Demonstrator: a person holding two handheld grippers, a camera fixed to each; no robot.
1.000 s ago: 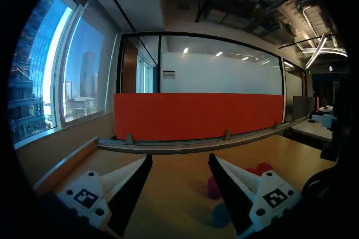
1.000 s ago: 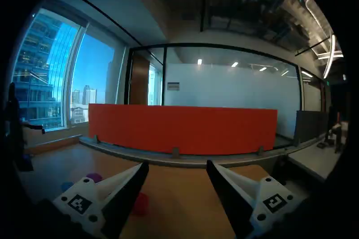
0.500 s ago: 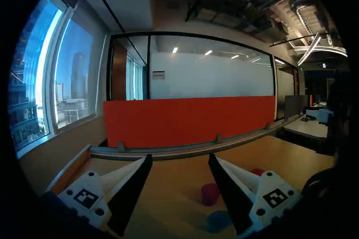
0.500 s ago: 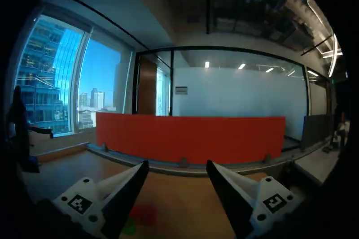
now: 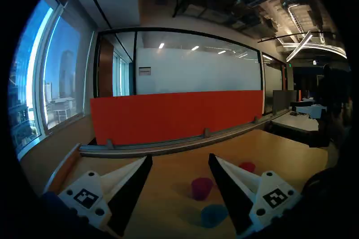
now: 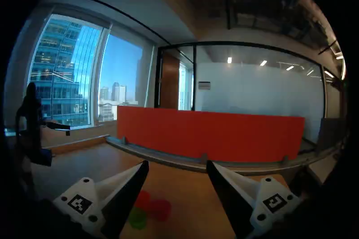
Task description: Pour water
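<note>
Both cameras have swung to their left since the earlier frames, so the orange partition (image 5: pixel 175 115) now sits further left in the left gripper view and further right in the right gripper view, where the window (image 6: pixel 67 86) takes up more of the scene. In the left gripper view the magenta cup (image 5: pixel 201 188) has come clear of the right-hand finger and stands upright on the wooden table (image 5: pixel 170 194), low in the gap between the fingers. A red cup (image 5: pixel 247 166) stands beyond it to the right, and a blue cup (image 5: pixel 213 215) lies nearer the camera, just beside the right-hand finger.

The left gripper (image 5: pixel 179 157) is held level above the table, fingers spread wide with nothing between them.

In the right gripper view two red cups (image 6: pixel 160 209) and a green cup (image 6: pixel 137 218), only a red blur half a second ago, now show on the table close together, low between the fingers and near the left one. The right gripper (image 6: pixel 176 162) also points level across the table, fingers spread apart and holding nothing. A dark stand (image 6: pixel 31 127) rises at the far left.
</note>
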